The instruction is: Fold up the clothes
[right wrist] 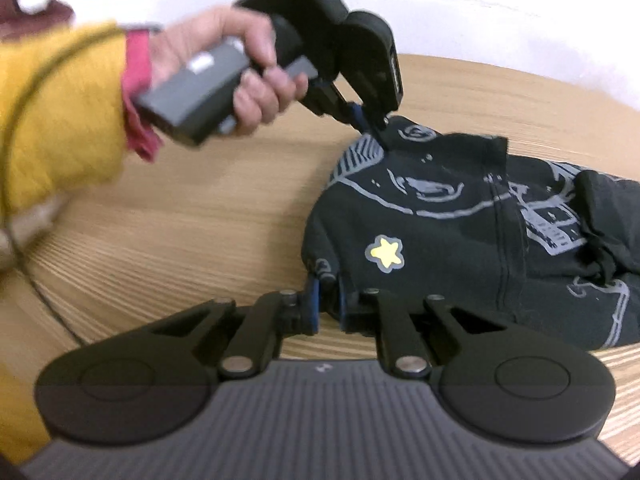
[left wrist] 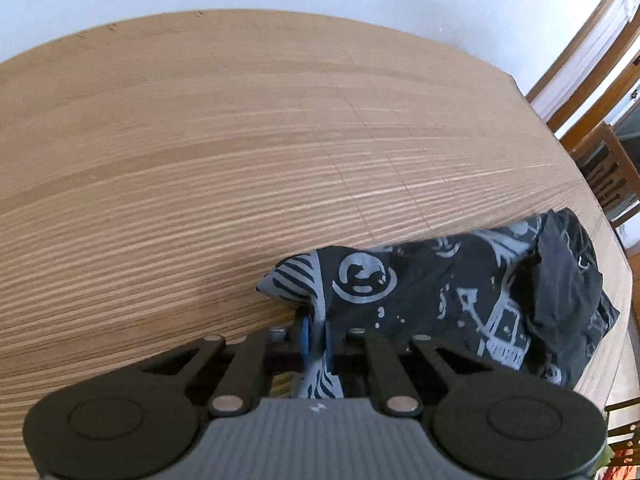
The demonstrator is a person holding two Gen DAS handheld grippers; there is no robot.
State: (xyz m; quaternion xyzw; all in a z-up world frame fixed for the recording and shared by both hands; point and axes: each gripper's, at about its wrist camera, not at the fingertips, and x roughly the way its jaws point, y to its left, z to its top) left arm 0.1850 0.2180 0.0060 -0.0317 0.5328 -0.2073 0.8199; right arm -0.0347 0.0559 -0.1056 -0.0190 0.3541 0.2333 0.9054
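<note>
Shirt edges vanish inside left gripper and right gripper, both clamped on it.

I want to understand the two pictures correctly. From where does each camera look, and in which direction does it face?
Left wrist: sits on the left gripper, facing down and forward over the wooden table; its own fingers pinch the black garment.
Right wrist: sits on the right gripper, facing across the table; its fingers pinch the garment's near edge. A hand and yellow sleeve show.
Shared: garment, table and left gripper.
</note>
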